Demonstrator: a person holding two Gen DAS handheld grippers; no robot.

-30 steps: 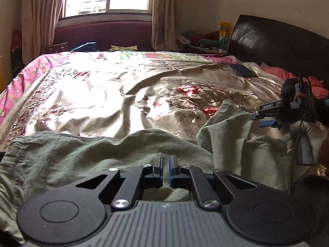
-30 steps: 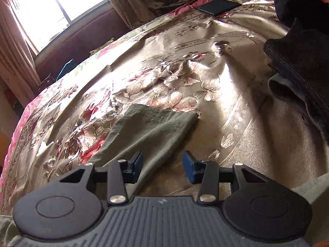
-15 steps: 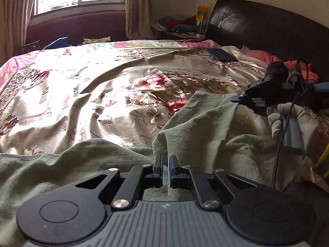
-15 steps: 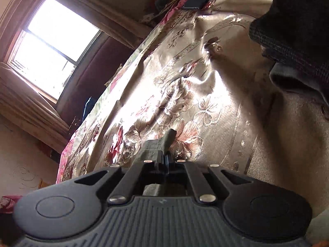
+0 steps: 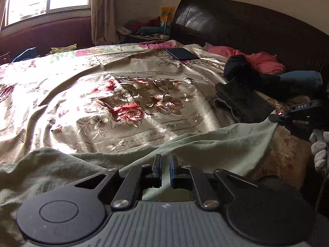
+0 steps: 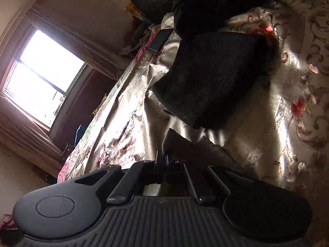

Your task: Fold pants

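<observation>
Pale green pants [image 5: 216, 144] lie crumpled across the near part of the floral bedspread [image 5: 102, 94]. My left gripper [image 5: 165, 164] is shut on a fold of them, and cloth shows between its narrow fingers. At the right edge of the left wrist view, my right gripper [image 5: 274, 119] pinches the hem corner of one leg and holds it stretched out to the right; a gloved hand [image 5: 318, 154] grips its handle. In the rolled right wrist view, the right gripper [image 6: 163, 159] is shut, and shadowed pants cloth [image 6: 185, 144] runs out from its tips.
A folded black garment [image 5: 242, 100] [image 6: 209, 78] lies just beyond the stretched leg, with pink clothes [image 5: 263, 61] and a rolled blue item [image 5: 300, 78] behind it. A dark phone [image 5: 183, 53] rests near the dark headboard [image 5: 246, 26]. The sunlit bedspread stretches left toward the window.
The right gripper shut on the end of the pant leg, rolled over and pulled it out to the right. The left gripper, still shut on the pants, swung toward the headboard.
</observation>
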